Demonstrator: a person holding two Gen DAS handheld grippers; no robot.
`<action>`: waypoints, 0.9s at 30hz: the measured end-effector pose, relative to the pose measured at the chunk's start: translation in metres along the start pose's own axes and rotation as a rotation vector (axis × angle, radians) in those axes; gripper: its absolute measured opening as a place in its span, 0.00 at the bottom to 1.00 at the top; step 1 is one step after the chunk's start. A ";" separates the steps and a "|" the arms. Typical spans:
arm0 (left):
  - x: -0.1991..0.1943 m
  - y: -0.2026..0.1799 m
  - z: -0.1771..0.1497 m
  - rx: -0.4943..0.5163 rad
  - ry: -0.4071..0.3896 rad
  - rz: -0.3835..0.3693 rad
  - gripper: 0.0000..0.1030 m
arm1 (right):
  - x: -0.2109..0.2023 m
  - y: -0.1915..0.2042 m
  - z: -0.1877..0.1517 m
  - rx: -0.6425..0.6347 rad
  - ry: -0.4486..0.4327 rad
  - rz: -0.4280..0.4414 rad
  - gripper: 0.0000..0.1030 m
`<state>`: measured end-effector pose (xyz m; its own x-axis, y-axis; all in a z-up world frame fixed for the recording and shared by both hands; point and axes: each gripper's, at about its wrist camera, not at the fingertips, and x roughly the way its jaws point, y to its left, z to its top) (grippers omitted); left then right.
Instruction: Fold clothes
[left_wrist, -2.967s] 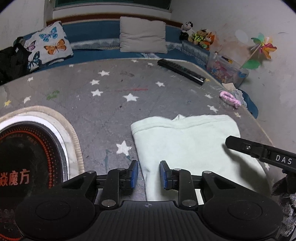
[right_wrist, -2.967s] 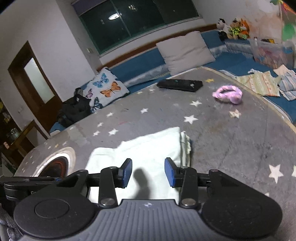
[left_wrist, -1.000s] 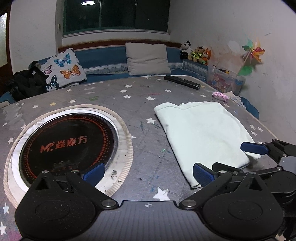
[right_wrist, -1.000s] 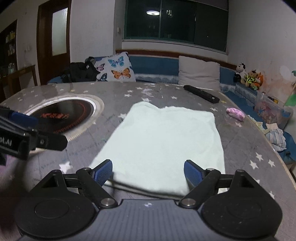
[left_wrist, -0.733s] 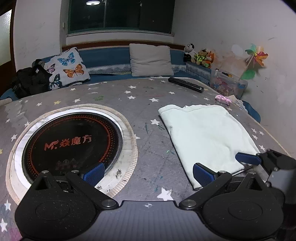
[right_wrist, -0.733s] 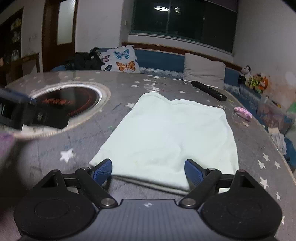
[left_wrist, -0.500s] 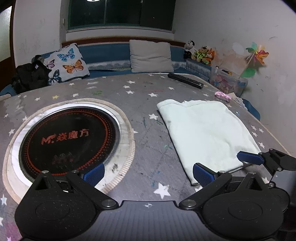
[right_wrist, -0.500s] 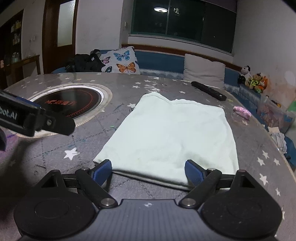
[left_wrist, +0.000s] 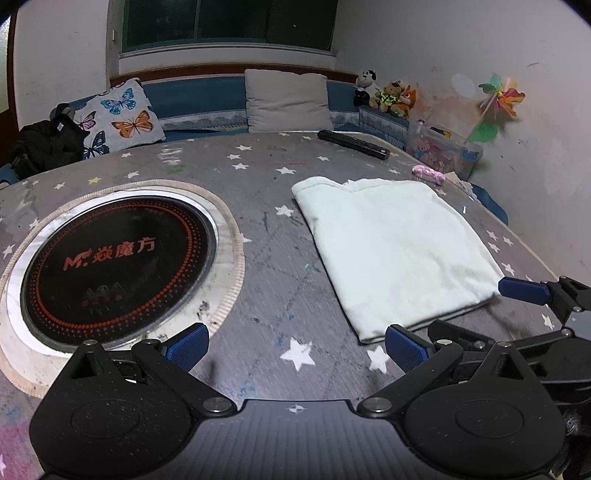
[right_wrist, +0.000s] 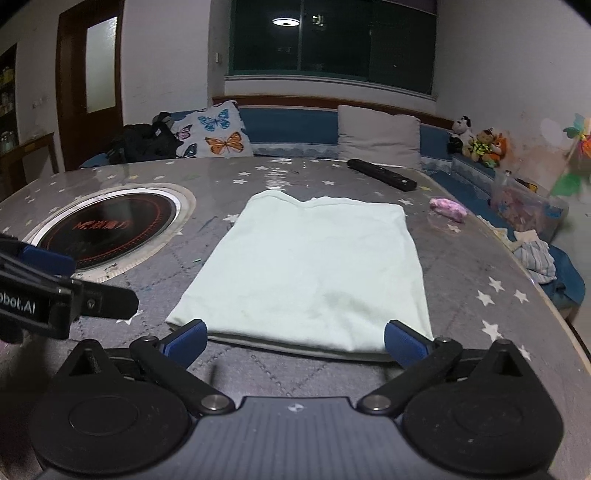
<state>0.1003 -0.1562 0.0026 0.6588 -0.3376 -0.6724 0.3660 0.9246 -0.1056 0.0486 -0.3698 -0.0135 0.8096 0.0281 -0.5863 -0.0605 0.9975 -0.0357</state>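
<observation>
A pale green folded garment (right_wrist: 314, 266) lies flat on the grey star-patterned table (right_wrist: 480, 258); it also shows in the left wrist view (left_wrist: 395, 251). My right gripper (right_wrist: 295, 341) is wide open and empty, just short of the garment's near edge. My left gripper (left_wrist: 295, 345) is wide open and empty over bare table, left of the garment's near corner. The right gripper shows in the left wrist view (left_wrist: 524, 291), and the left gripper shows in the right wrist view (right_wrist: 55, 291).
A round black induction hob (left_wrist: 114, 254) is set in the table's left part. A black remote (left_wrist: 352, 144) and a pink cloth bundle (left_wrist: 428, 173) lie at the far side. Cushions and plush toys line the blue bench (right_wrist: 295, 125) behind. The table edge curves on the right.
Both grippers opened wide and drew back from the garment, which now lies flat. In the last half second both views barely shifted.
</observation>
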 end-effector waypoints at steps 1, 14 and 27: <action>0.000 -0.001 -0.001 0.001 0.002 -0.001 1.00 | 0.000 -0.001 0.000 0.006 0.000 -0.003 1.00; -0.004 -0.011 -0.006 0.027 0.000 -0.020 1.00 | -0.007 -0.009 -0.009 0.066 0.016 -0.049 1.00; -0.010 -0.024 -0.015 0.062 0.003 -0.029 1.00 | -0.014 -0.011 -0.019 0.108 0.023 -0.071 1.00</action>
<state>0.0750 -0.1728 0.0008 0.6451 -0.3632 -0.6722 0.4248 0.9018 -0.0796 0.0267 -0.3824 -0.0199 0.7962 -0.0429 -0.6036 0.0608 0.9981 0.0094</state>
